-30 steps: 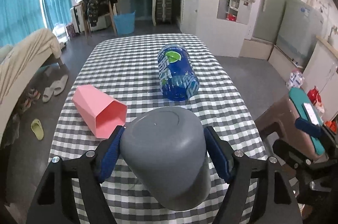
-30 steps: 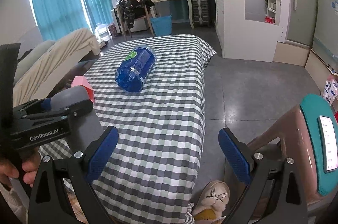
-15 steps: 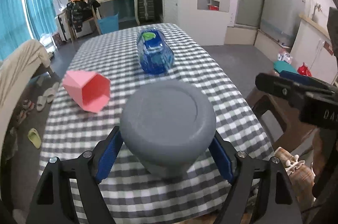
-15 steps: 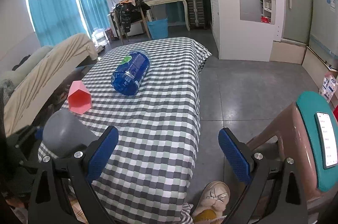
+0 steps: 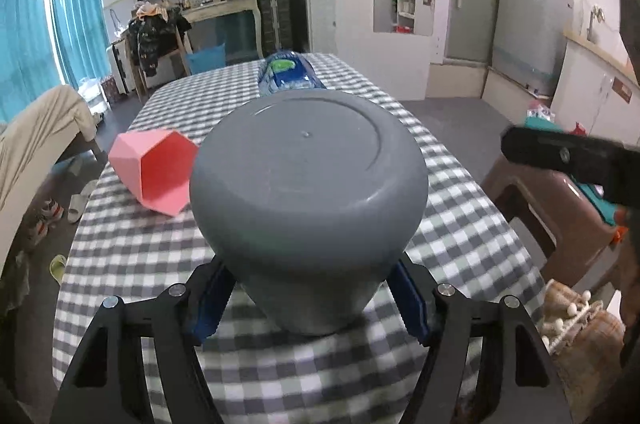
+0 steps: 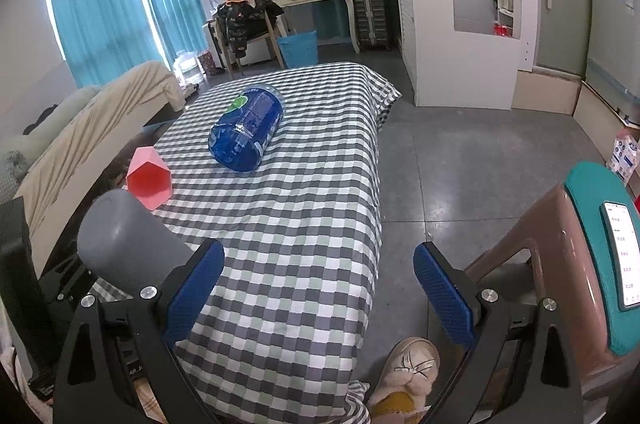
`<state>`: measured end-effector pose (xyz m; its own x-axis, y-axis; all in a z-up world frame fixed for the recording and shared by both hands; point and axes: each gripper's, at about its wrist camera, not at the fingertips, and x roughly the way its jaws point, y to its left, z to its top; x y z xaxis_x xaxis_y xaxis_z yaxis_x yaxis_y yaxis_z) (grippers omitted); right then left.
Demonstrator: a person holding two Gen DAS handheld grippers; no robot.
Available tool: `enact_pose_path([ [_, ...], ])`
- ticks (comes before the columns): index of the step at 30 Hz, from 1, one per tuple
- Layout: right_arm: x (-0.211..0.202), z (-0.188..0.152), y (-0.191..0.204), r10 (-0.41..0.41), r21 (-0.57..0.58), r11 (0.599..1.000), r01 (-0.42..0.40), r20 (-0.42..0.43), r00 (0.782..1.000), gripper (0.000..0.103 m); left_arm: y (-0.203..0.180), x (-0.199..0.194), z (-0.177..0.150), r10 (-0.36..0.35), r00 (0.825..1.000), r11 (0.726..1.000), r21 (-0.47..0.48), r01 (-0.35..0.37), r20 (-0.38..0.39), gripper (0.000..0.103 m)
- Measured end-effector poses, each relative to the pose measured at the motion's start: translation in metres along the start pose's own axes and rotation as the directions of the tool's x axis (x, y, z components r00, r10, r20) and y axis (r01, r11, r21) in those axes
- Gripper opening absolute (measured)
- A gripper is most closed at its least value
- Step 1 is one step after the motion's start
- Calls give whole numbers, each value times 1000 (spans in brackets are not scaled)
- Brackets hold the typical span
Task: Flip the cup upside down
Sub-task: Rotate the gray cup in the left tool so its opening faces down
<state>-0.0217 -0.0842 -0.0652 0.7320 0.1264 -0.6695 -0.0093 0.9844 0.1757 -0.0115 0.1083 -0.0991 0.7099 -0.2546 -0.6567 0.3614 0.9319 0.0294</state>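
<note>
My left gripper [image 5: 308,298] is shut on a grey cup [image 5: 308,192]. Its flat bottom faces the camera and tilts upward, and its mouth is hidden behind it. The cup hangs over the near end of the checked table [image 5: 132,256]. In the right wrist view the grey cup [image 6: 120,244] appears at the lower left, tilted, bottom pointing up and left. My right gripper [image 6: 318,292] is open and empty, off the table's right front corner.
A pink hexagonal cup [image 5: 154,170] lies on its side at the table's left, also in the right wrist view [image 6: 150,180]. A blue bottle [image 6: 246,132] lies mid-table. A brown stool with a teal cushion and phone [image 6: 600,248] stands right. A sofa [image 6: 80,120] is left.
The left gripper has rotated the grey cup so its bottom turns up toward the camera, and the view has tilted up toward level. The right gripper has barely moved.
</note>
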Motion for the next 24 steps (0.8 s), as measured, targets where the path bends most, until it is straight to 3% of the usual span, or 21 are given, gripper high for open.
enact_pose_path([
  [9,10,0,-2,-7,3,1000,7,-19,1000,96,10,24,34,26,999,999,-30,-25,41,73],
  [13,13,0,-2,-7,3,1000,7,-25,1000,96,8,38,30,23,1000,1000,-22,-23,-13,73],
  [24,14,-1,-5,-25,5,1000,26,-22,999,96,4,34,22,43,999,999,-18,-43,9,76],
])
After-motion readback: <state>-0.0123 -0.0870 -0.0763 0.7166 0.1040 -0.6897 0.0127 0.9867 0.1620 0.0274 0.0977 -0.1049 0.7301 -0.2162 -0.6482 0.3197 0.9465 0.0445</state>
